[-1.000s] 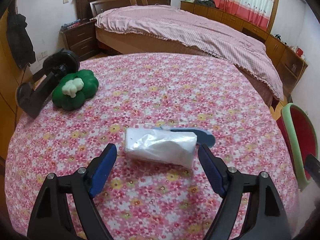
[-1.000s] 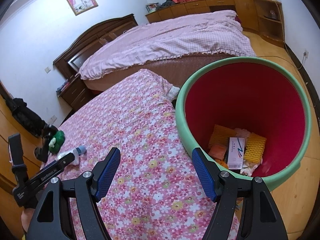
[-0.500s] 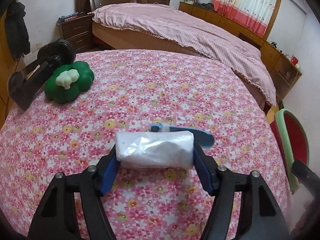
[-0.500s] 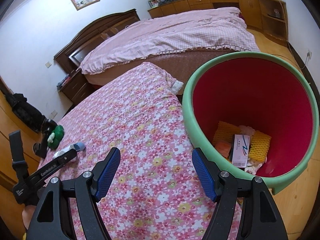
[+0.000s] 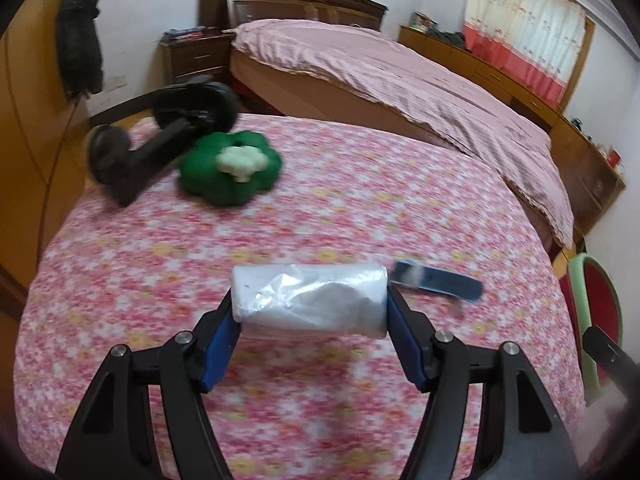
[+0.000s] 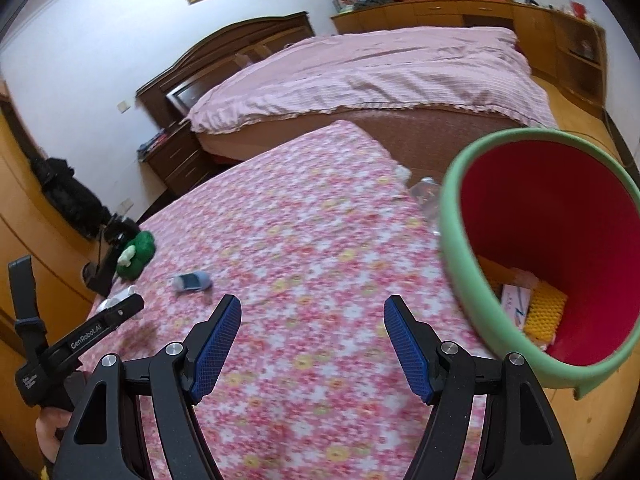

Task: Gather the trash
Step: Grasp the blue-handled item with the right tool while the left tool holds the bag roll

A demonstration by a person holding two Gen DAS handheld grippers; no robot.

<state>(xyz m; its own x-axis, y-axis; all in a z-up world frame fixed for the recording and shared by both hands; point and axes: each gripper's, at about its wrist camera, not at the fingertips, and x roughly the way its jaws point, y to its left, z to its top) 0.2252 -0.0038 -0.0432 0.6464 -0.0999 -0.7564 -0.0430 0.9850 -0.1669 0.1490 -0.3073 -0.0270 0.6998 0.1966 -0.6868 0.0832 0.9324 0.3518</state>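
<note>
My left gripper [image 5: 310, 304] is shut on a white tissue pack in clear plastic wrap [image 5: 312, 300] and holds it just above the floral tablecloth [image 5: 360, 208]. A flat blue item [image 5: 440, 282] lies on the cloth just right of the pack; it also shows in the right wrist view [image 6: 192, 281]. My right gripper [image 6: 312, 320] is open and empty over the table's near right part. The trash bin [image 6: 452, 240], green rim and red inside, stands right of the table with several pieces of trash [image 6: 532, 304] at its bottom. The left gripper's body [image 6: 80, 336] shows at the left.
A green flower-shaped toy [image 5: 230, 166] and a black stand [image 5: 160, 132] sit at the table's far left. A crumpled clear plastic item [image 6: 426, 196] lies at the table's far right edge by the bin. A bed [image 5: 400, 80] stands behind the table.
My left gripper closed on the tissue pack and lifted it slightly off the cloth, leaving the blue item behind. The right gripper shifted left, away from the bin.
</note>
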